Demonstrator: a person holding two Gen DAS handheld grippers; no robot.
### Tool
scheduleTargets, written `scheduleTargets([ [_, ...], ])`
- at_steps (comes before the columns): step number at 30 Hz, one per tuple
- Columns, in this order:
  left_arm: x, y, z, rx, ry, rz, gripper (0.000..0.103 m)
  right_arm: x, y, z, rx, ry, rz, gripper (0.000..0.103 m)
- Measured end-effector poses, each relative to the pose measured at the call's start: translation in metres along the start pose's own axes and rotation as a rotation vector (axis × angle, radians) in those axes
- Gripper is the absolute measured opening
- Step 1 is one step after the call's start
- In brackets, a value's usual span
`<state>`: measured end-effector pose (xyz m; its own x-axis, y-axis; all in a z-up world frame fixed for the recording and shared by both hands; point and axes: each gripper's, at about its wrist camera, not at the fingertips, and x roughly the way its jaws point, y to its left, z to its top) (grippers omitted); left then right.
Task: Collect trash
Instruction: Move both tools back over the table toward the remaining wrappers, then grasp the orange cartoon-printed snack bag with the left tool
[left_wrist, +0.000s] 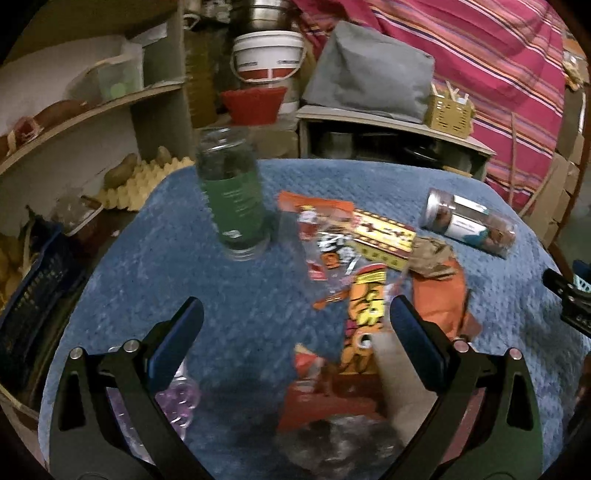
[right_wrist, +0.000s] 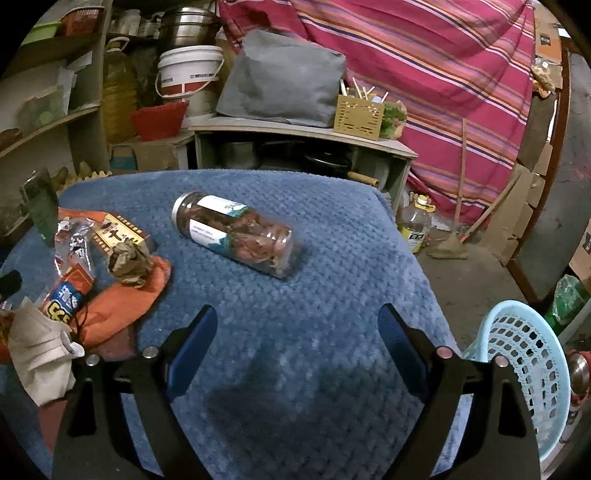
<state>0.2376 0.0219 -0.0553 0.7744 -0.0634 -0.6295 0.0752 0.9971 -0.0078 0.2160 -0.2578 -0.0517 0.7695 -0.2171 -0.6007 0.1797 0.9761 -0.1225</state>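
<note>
On the blue cloth-covered table (left_wrist: 236, 332) lies a heap of snack wrappers (left_wrist: 343, 254) with a yellow box (left_wrist: 384, 236), crumpled brown paper (left_wrist: 432, 254) and an orange bag (left_wrist: 439, 306). A green-labelled jar (left_wrist: 232, 199) stands upright behind them. My left gripper (left_wrist: 295, 306) is open just above the cloth, its right finger over the near wrappers, nothing pinched. A clear jar (right_wrist: 236, 232) of brown contents lies on its side ahead of my right gripper (right_wrist: 299, 314), which is open and empty over bare cloth. The same wrappers (right_wrist: 74, 258) and the crumpled paper (right_wrist: 129, 262) lie to its left.
A light blue slotted basket (right_wrist: 524, 369) sits at the table's right edge. A purple plastic piece (left_wrist: 177, 398) lies near my left finger. Shelves (left_wrist: 85, 122), an egg tray (left_wrist: 147, 181) and a dark blue crate (left_wrist: 33, 299) crowd the left. A low cabinet (right_wrist: 303, 136) stands behind.
</note>
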Motion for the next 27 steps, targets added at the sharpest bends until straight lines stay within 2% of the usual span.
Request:
scheduleTargets([
  [5,0.009,-0.017,0.007,0.024,0.018,-0.04,0.096,0.002,0.006,-0.001,-0.014,0.005,0.002,0.087],
  [9,0.025,-0.035,0.011,0.053,0.079,-0.099,0.089,0.003,0.006,-0.001,-0.013,0.01,0.003,0.087],
  [12,0.044,-0.048,0.013,0.093,0.153,-0.111,0.077,0.005,0.005,-0.001,0.007,0.016,0.01,0.087],
  [14,0.055,-0.051,0.014,0.094,0.192,-0.126,0.073,0.007,0.006,-0.001,0.013,0.02,0.017,0.087],
  [16,0.065,-0.051,0.014,0.091,0.225,-0.135,0.062,0.008,0.01,-0.001,0.009,0.023,0.016,0.087],
  [17,0.069,-0.05,0.013,0.087,0.239,-0.138,0.059,0.009,0.012,-0.001,0.003,0.024,0.015,0.087],
  [19,0.079,-0.047,0.01,0.065,0.29,-0.16,0.043,0.01,0.015,-0.001,-0.002,0.027,0.017,0.087],
  [20,0.084,-0.045,0.009,0.055,0.308,-0.166,0.044,0.01,0.017,-0.001,-0.003,0.028,0.018,0.087],
  [23,0.083,-0.04,0.007,0.037,0.303,-0.184,0.043,0.012,0.021,0.0,-0.003,0.032,0.026,0.087],
  [27,0.066,-0.029,0.01,0.011,0.252,-0.181,0.042,0.012,0.027,0.0,-0.016,0.034,0.031,0.087],
])
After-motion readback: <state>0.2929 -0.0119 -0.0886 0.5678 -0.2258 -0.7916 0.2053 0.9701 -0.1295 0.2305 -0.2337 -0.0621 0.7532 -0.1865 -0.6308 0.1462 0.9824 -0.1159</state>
